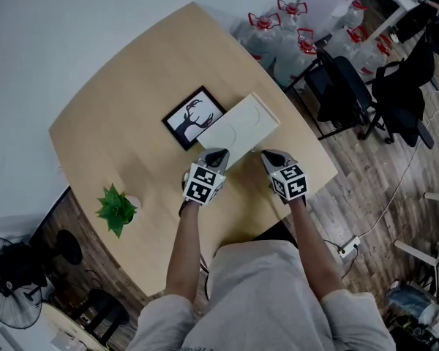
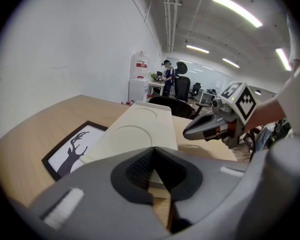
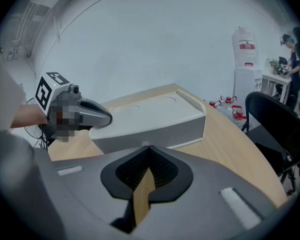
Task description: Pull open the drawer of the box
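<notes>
Looking steeply down, the head view is taking in the whole bench (image 1: 132,101). The pale box (image 1: 238,129) is lying flat near its middle, close against a black-framed deer picture (image 1: 194,118). A small potted plant (image 1: 115,209) is sitting well apart, toward the person's left. Both bare forearms are reaching forward side by side. The left claw (image 1: 216,154) is meeting the box's near short end, and the right claw (image 1: 269,154) is hovering just beside its long side.

The left gripper view is running along the box's (image 2: 137,129) top, showing two shallow round recesses that the head view barely shows. The deer picture (image 2: 75,151) is lying to the left and the right gripper (image 2: 225,121) is hanging to the right. Here the left claw (image 2: 153,154) is sitting closed, tips together, gripping nothing.

The right gripper view is showing the box's (image 3: 155,116) grey long side, which is hard to make out from above. The left gripper (image 3: 75,113) is poised at the box's near end, and a water dispenser (image 3: 246,59) is standing behind. The right claw (image 3: 148,151) is likewise closed and empty, low over the bench and aimed at that side.
</notes>
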Demonstrator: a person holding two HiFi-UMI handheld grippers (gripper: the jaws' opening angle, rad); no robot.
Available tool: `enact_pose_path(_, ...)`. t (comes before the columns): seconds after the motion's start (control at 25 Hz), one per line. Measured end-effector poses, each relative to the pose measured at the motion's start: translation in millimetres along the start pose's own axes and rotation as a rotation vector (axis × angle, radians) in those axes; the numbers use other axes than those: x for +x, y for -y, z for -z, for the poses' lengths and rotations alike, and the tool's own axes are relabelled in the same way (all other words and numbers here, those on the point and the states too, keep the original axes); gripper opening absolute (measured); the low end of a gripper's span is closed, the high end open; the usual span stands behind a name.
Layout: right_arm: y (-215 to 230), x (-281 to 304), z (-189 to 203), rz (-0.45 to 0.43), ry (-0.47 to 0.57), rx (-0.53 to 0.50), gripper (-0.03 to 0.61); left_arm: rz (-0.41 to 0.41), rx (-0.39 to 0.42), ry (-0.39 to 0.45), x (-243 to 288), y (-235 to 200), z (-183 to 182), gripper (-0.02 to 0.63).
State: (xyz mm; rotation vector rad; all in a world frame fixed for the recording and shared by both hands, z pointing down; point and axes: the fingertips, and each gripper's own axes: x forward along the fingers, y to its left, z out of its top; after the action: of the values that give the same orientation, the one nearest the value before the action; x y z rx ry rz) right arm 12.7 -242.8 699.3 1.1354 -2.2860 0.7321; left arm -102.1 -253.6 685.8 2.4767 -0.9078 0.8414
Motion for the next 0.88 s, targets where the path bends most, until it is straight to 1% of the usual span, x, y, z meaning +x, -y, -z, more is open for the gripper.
enact_pose_path(0.2,-2,6,4,-0.006,-0.011,-0.025,0.003,-0.001,0.009,0.000,3,-1,2,0.052)
enact_pose_path(0.36,-6,9,3,-0.018,-0.012,-0.040,0.003,0.012,-0.017,0.002,-2,3,-5,0.052)
enact_pose_path(0.6,-9,15,3,-0.022,-0.014,-0.048,0.005,-0.001,-0.003,0.018,2,-2,1,0.052)
enact_pose_path(0.64,-9,15,4,-0.025,-0.015,-0.047,0.007,0.000,-0.007,0.017,1,-1,0,0.052)
enact_pose_path(0.68,-10,16,4,-0.028,-0.017,-0.047,0.023,0.000,-0.008,0.015,1,-1,-1,0.052)
enact_pose_path(0.8,-11,18,4,-0.027,-0.014,-0.046,0.028,-0.006,-0.007,0.001,2,-2,3,0.052)
enact_pose_path(0.88,-11,20,3,-0.027,-0.009,-0.047,0.037,-0.001,-0.024,-0.007,0,1,-2,0.052)
